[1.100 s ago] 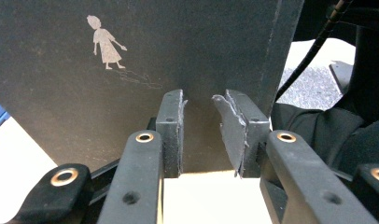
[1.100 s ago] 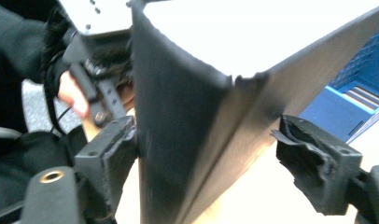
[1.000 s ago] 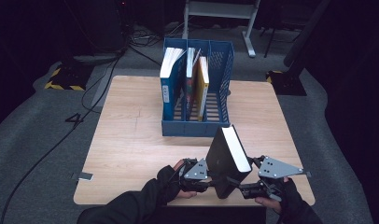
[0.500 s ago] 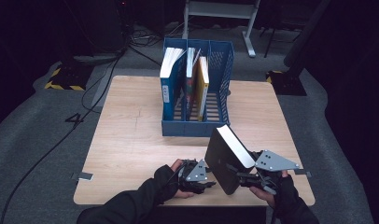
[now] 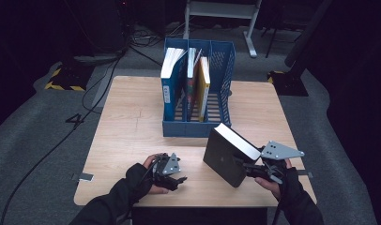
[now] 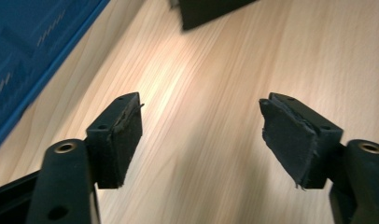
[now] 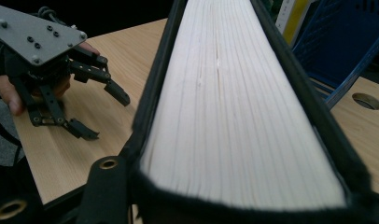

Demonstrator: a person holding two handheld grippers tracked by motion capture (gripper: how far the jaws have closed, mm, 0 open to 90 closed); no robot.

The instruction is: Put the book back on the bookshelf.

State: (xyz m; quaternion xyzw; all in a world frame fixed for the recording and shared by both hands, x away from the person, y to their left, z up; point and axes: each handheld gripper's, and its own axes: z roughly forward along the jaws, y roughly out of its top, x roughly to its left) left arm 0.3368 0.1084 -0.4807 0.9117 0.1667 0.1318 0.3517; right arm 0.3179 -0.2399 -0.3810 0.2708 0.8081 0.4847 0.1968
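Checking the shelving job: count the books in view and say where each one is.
4. Three stand in the blue file rack: blue book, middle book, yellow book. The black book is in the right gripper. Others may be hidden.

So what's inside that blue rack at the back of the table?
The blue rack holds three upright books: a blue book in the left slot, a thin book and a yellow book in the middle. The right slot looks empty; its floor is hidden.

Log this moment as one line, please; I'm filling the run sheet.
left tongs: open, just opening, nothing between | right tongs: shut on black book, just closing | blue rack: behind
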